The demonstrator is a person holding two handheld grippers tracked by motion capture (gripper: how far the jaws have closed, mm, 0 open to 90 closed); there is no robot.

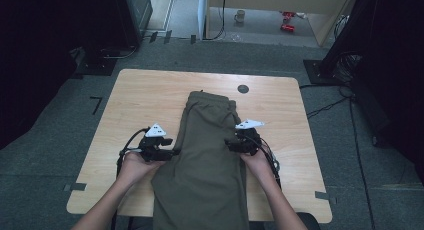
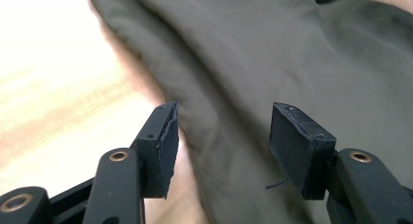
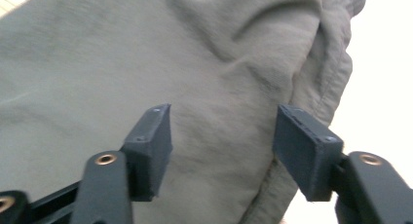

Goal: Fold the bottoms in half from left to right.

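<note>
- Wooden tabletop, bare toward 9 and 3 o'clock.
- Olive-green trousers lying lengthwise down the middle, waistband at 12 o'clock, legs hanging past the 6 o'clock edge.
- Left hand-held gripper at the trousers' 9 o'clock edge, jaws apart, gripping nothing.
- Right hand-held gripper at the 3 o'clock edge, jaws apart over the fabric.

No writing, label, brand, number or sign can be read anywhere here. The olive trousers between the two grippers carry no visible tag or print, and the wooden table under them is unmarked apart from a plain dark round spot beyond the grippers.
</note>
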